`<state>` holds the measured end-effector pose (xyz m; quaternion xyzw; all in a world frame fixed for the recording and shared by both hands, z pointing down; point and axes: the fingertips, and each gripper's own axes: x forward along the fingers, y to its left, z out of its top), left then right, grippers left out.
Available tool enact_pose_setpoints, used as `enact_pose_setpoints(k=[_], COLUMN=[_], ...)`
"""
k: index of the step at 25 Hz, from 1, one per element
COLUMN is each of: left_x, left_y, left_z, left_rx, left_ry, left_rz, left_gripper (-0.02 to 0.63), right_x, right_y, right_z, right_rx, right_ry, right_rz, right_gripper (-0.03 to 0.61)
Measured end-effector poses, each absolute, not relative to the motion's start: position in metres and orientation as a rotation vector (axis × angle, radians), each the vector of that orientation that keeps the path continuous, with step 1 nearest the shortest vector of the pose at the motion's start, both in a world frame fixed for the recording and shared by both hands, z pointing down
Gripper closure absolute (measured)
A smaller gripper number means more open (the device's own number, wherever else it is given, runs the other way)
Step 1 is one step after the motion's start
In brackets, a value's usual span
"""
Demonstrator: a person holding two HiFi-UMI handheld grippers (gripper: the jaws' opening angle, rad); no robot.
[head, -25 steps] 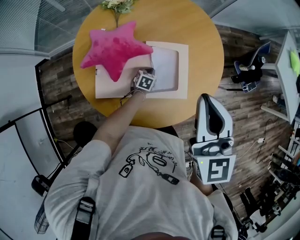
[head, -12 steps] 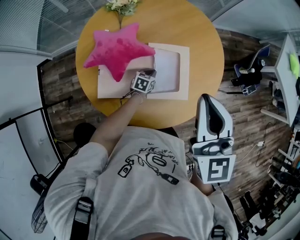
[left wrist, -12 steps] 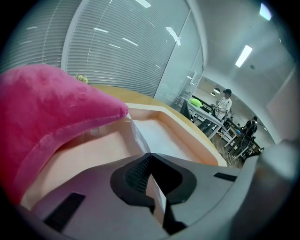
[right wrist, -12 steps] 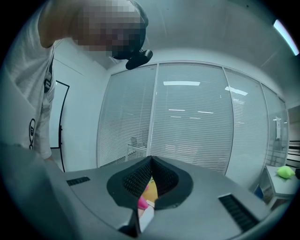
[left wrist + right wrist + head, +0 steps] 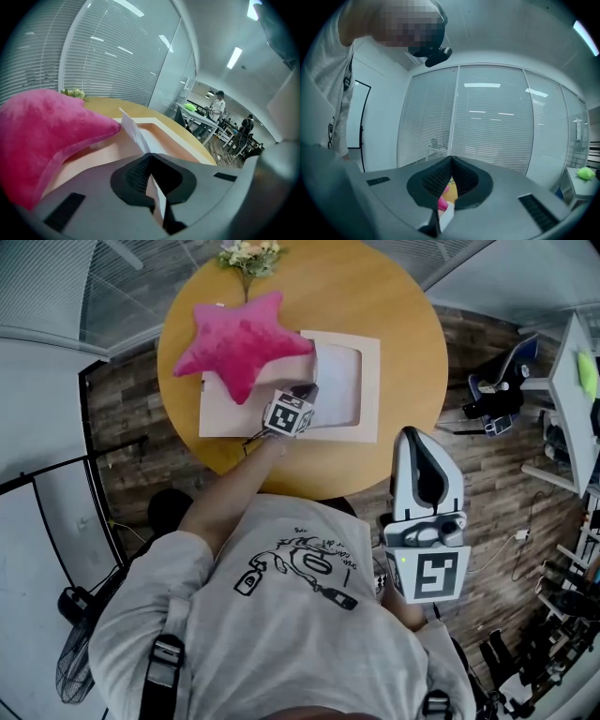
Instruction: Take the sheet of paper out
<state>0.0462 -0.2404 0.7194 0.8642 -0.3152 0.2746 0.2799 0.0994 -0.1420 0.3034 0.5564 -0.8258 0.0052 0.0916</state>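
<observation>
Since a second ago the left gripper has come up a little. The corner of the sheet of paper, pinched flat between its closed jaws, now peels up out of the shallow beige frame lying under and ahead of it. Just to its left the pink star pillow weighs on the frame's other half, likely pinning it while the sheet slides free, and the right gripper waits well behind with jaws together on nothing.
</observation>
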Motion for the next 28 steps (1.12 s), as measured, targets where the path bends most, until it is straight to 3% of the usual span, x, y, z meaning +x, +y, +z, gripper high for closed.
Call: enact_pose_setpoints(k=[28], left_x=[0.035], left_y=[-0.217], left_z=[0.594], left_rx=[2.41], left_ry=[-0.999], left_rz=[0.45], left_gripper=[0.594], right_x=[0.119], right_y=[-0.112], right_z=[0.287], right_rx=[1.664], right_ry=[-2.483], right_rz=[-0.037], right_gripper=[0.572])
